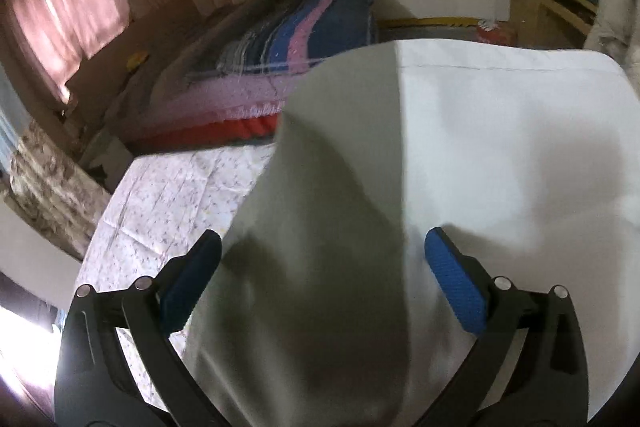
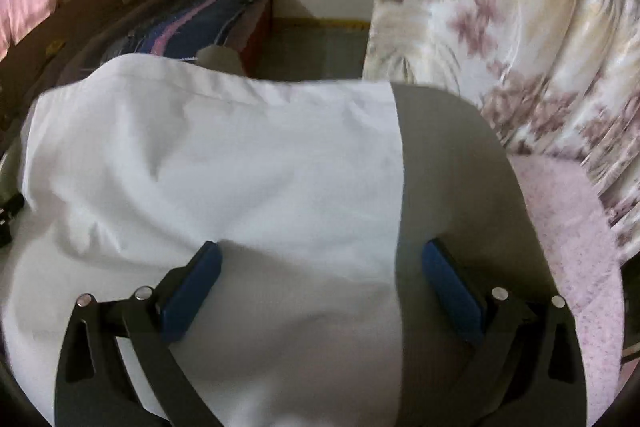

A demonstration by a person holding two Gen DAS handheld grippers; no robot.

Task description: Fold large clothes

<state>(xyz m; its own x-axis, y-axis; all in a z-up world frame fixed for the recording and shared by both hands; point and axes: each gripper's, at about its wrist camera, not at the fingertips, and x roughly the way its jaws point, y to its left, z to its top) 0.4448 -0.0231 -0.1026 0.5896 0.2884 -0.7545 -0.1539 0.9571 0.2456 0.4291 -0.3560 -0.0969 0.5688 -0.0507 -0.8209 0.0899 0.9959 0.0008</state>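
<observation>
Both sets of jaws spread wide, nothing pinched. Left gripper (image 1: 323, 281) and right gripper (image 2: 320, 285) hover over the white cotton garment (image 2: 240, 167), lying flat on the floral-print bedsheet (image 1: 168, 203).

Its grey folded-over side panel (image 1: 320, 187) sits btwn left pads. Next, imo: grab near hem, lift evenly, keep crease straight.

Room: striped blanket stack (image 1: 288, 39) ahead-left, floral curtain (image 2: 520, 27) crowds the right.
</observation>
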